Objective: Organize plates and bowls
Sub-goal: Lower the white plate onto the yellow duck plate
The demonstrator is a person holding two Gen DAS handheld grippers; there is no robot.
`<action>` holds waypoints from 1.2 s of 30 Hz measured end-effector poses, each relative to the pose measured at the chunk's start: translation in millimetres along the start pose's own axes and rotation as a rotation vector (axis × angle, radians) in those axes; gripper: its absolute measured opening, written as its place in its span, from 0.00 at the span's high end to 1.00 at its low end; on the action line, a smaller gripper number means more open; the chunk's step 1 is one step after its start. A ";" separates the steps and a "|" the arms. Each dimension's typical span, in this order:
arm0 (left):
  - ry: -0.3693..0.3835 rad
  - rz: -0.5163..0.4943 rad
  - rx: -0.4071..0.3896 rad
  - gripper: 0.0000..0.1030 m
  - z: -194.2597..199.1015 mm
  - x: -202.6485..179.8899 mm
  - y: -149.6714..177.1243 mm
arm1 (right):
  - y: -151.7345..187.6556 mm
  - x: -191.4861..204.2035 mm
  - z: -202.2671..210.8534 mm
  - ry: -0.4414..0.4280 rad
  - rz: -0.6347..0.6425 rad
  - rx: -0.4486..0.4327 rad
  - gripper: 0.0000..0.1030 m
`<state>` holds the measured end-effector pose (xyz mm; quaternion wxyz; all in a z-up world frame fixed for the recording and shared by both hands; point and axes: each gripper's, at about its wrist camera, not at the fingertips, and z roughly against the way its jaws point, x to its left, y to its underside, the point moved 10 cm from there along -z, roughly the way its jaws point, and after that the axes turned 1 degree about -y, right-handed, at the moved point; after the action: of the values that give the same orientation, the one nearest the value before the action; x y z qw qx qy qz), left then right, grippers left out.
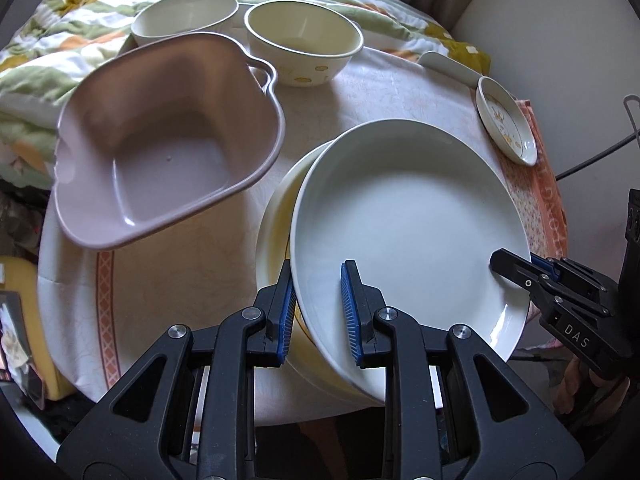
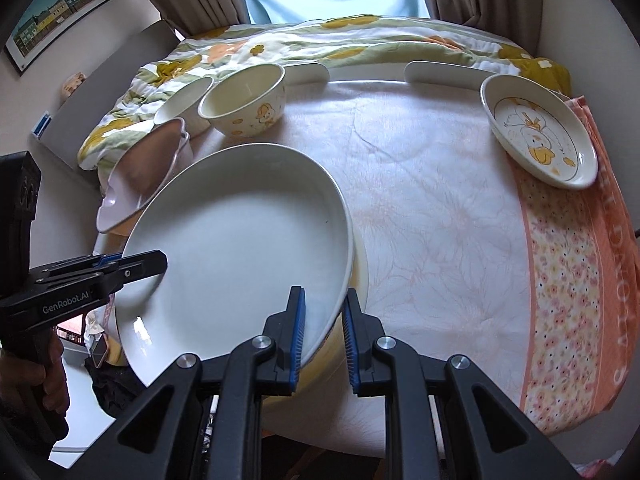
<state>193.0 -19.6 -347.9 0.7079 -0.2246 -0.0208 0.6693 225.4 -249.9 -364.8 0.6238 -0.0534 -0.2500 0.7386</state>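
Note:
A large white plate (image 1: 408,216) is held tilted above a cream plate (image 1: 276,208) on the table; it also shows in the right wrist view (image 2: 240,240). My left gripper (image 1: 320,304) straddles the white plate's near rim, its jaws a little apart around it. My right gripper (image 2: 324,328) grips the opposite rim, and shows in the left wrist view (image 1: 520,270). A mauve square bowl (image 1: 168,136) stands tilted at the left. Two cream bowls (image 1: 304,40) (image 1: 184,16) stand behind it. A small duck-print dish (image 2: 540,132) lies at the far right.
The table carries a pale cloth (image 2: 432,184) with an orange floral towel (image 2: 572,280) on its right side. A flowered quilt (image 2: 360,40) lies behind the table. White chair backs (image 2: 440,70) stand at the far edge.

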 end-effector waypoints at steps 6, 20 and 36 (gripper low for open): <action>0.006 -0.017 0.019 0.81 -8.4 3.6 0.0 | 3.9 0.7 -7.4 0.010 -0.009 -0.002 0.84; 0.002 -0.045 0.047 0.81 -17.4 0.3 -0.9 | 10.1 1.2 -8.2 0.041 -0.025 -0.005 0.84; -0.231 -0.232 0.052 0.81 -24.5 -14.6 -1.8 | 17.3 -6.9 -2.5 0.095 -0.014 0.004 0.84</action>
<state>201.3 -40.6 -365.4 0.7791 -0.1241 -0.1104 0.6046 212.4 -257.3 -376.1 0.6401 -0.0857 -0.2190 0.7314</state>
